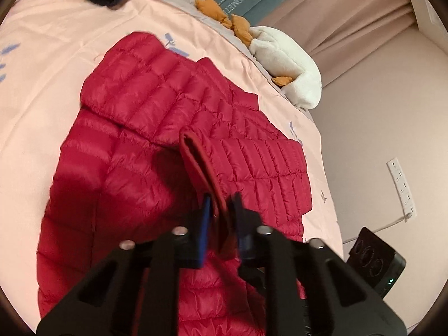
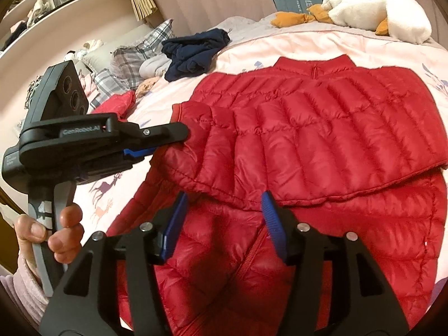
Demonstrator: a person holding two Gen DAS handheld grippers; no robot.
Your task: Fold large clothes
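A red quilted down jacket (image 1: 156,103) lies spread on the pink bedsheet (image 1: 56,42), with one sleeve folded across its body (image 2: 322,128). My left gripper (image 1: 221,204) is shut on that sleeve's red cuff band (image 1: 196,156), which runs up out of its jaws. In the right wrist view the left gripper (image 2: 179,140) comes in from the left and pinches the sleeve end, with a hand (image 2: 61,232) on its handle. My right gripper (image 2: 224,201) is open just above the jacket's front. Its blue pads (image 2: 270,218) stand apart at the folded sleeve's lower edge, pressing nothing.
A crumpled navy garment (image 2: 196,50) lies at the far side of the bed. A white and orange plush toy (image 2: 375,11) sits by the headboard, near plaid pillows (image 2: 131,58). Beyond the bed edge a power strip (image 1: 400,187) lies on the floor.
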